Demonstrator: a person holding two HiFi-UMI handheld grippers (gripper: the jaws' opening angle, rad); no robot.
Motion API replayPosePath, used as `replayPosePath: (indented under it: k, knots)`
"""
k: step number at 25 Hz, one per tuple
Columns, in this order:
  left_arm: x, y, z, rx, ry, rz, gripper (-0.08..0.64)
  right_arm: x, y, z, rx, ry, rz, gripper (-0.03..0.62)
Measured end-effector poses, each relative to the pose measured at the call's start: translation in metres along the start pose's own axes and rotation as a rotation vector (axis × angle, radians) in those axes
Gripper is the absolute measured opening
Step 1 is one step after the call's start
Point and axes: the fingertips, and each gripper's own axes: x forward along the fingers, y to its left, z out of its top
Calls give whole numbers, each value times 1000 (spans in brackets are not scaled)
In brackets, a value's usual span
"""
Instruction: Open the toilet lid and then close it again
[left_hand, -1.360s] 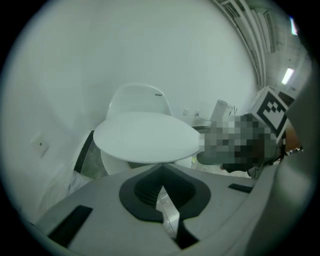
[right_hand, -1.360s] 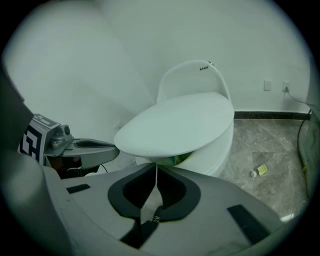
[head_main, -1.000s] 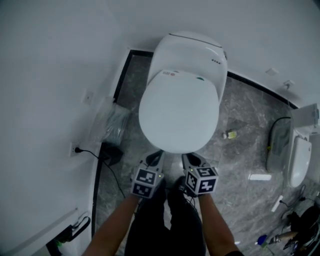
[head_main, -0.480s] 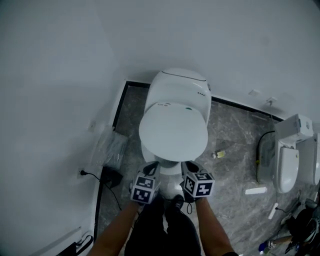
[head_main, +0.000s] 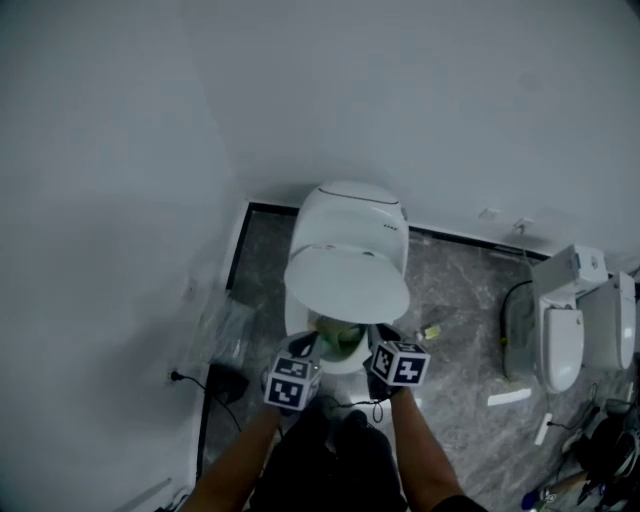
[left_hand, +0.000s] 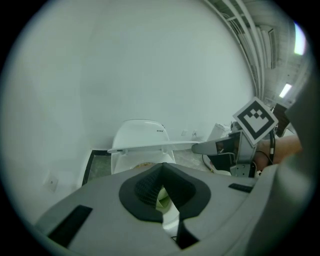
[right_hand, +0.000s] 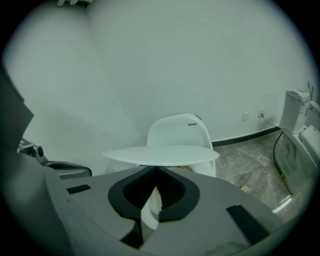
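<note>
Overhead, bowl (head_main: 338, 342) shows under lid (head_main: 346, 283); left gripper (left_hand: 163, 168) and right gripper (right_hand: 155, 171) fingers pressed together.

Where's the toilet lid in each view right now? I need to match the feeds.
Head view: toilet lid at centre, partly raised.
Left gripper view: lid a thin edge-on strip, centre.
Right gripper view: lid a flat oval, centre.
Shared landmark: white rear housing behind the lid.

Plain white walls (head_main: 420, 110) meet a grey marbled floor (head_main: 462, 292) along a black skirting strip (head_main: 470, 241), with a wall socket (head_main: 178, 377) and clear plastic wrapping (head_main: 222, 325) at the left and other white toilet units (head_main: 562, 340) at the right
</note>
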Motion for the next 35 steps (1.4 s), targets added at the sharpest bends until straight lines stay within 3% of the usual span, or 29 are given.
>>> replayPosePath:
  k: [8, 22, 35]
  knots:
    - [6, -5, 33, 2, -5, 1, 8, 6, -2, 65, -10, -87, 32, 8]
    - [45, -13, 103, -107, -97, 103, 8, 24, -13, 167, -141, -150, 153, 9]
    - [78, -11, 161, -155, -135, 131, 9, 69, -39, 243, -206, -142, 199, 9]
